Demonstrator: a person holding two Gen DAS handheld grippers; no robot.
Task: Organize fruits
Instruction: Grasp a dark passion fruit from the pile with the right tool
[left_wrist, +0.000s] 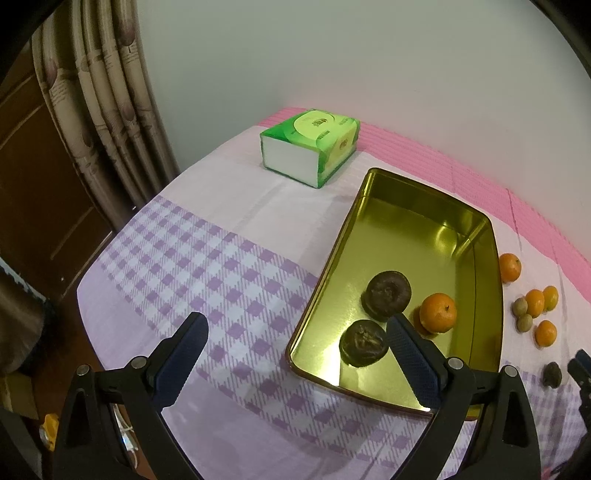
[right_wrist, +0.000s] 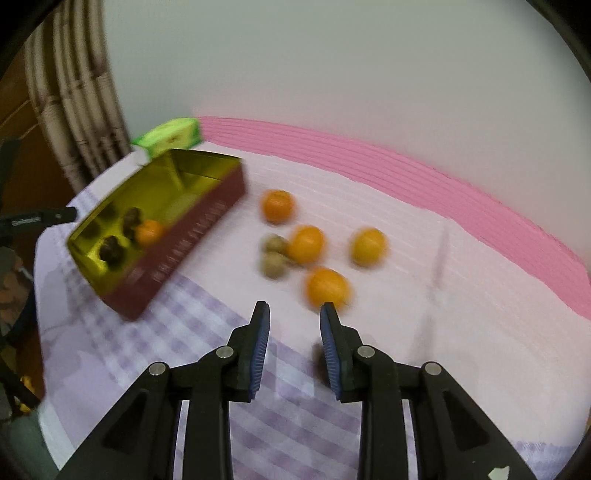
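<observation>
A gold-lined tin tray (left_wrist: 369, 206) with dark red outer walls (right_wrist: 192, 236) holds two dark brown fruits (left_wrist: 388, 297) (left_wrist: 364, 343) and one orange (left_wrist: 438, 312). Right of it, several oranges (right_wrist: 327, 286) and two small tan fruits (right_wrist: 273, 264) lie loose on the cloth. Another dark fruit (left_wrist: 552, 374) lies near the front, partly hidden behind my right finger as a blurred dark patch (right_wrist: 317, 360). My left gripper (left_wrist: 295, 325) hangs wide open over the tray's near corner, holding nothing. My right gripper (right_wrist: 294, 314) hovers just short of the loose oranges, its jaws a narrow gap apart with nothing gripped.
A green tissue pack (left_wrist: 310, 146) sits at the back left of the table. The checked purple and pink cloth (left_wrist: 207, 258) covers the table, whose left edge drops off toward a curtain (left_wrist: 110, 110) and wooden door. A pale wall stands behind.
</observation>
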